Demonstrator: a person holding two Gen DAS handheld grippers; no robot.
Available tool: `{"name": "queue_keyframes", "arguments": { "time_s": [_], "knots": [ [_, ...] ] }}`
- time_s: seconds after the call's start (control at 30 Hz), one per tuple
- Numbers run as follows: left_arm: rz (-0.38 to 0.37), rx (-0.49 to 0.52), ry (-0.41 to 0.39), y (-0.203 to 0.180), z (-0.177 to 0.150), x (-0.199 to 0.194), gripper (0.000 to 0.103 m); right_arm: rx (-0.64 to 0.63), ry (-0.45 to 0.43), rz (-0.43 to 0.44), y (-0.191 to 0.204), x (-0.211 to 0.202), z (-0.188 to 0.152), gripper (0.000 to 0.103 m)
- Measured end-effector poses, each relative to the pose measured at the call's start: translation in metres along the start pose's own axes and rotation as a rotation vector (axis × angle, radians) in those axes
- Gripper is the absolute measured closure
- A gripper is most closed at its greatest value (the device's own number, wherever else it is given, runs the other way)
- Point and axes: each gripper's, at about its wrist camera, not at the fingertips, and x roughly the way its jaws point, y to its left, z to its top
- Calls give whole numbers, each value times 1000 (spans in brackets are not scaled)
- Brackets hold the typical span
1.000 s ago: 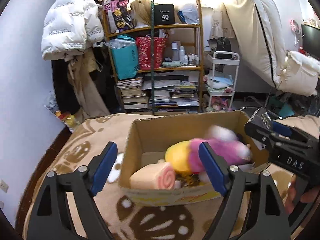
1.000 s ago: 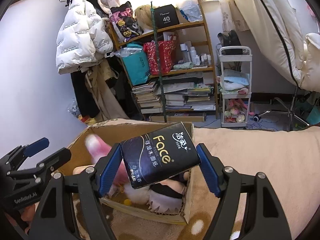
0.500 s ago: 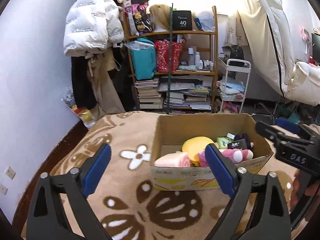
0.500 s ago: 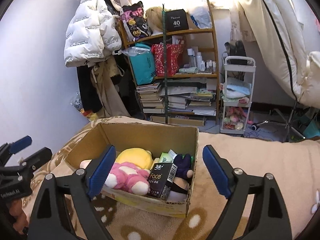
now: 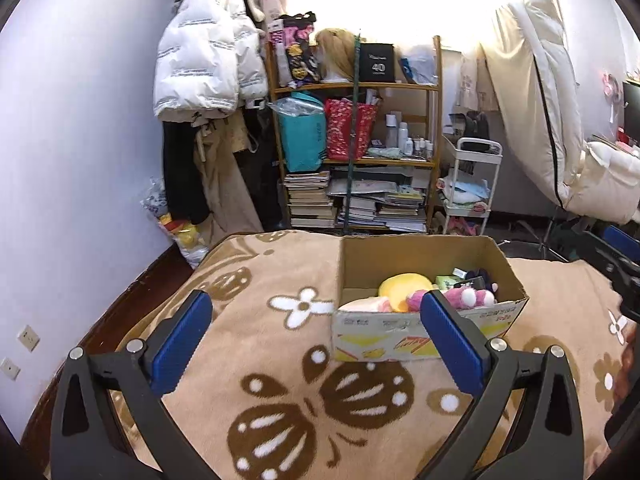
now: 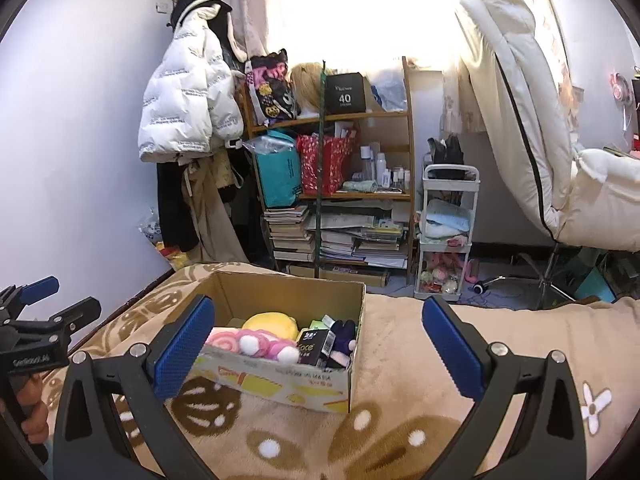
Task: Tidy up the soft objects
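An open cardboard box (image 5: 424,332) (image 6: 280,384) sits on the tan flowered blanket. Inside lie a yellow plush (image 5: 402,286) (image 6: 272,324), a pink and white plush (image 5: 468,298) (image 6: 260,344), a pink roll-cake toy (image 5: 366,304), a dark tissue pack (image 6: 314,346) and a dark purple plush (image 6: 344,334). My left gripper (image 5: 316,338) is open and empty, pulled back in front of the box. My right gripper (image 6: 316,344) is open and empty, back from the box's right side.
The blanket (image 5: 280,380) covers a bed whose left edge drops to a dark floor by the wall. Beyond stand a wooden bookshelf (image 5: 356,160), a white trolley (image 5: 468,188), hanging coats (image 5: 208,52) and a white chair (image 6: 560,120).
The right gripper let go of the tissue pack, which now lies in the box. Both grippers drew back and up from the box, and the pink plush settled inside.
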Motion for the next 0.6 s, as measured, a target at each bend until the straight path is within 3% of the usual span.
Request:
{"name": "queue_keyframes", "arguments": {
  "time_s": [0.2, 0.6],
  "knots": [
    [28, 8, -16, 16, -11, -25, 1, 1, -66, -12, 10, -38, -1, 0],
    [1, 16, -74, 26, -31, -78, 1, -25, -98, -12, 25, -85, -13, 0]
  ]
}}
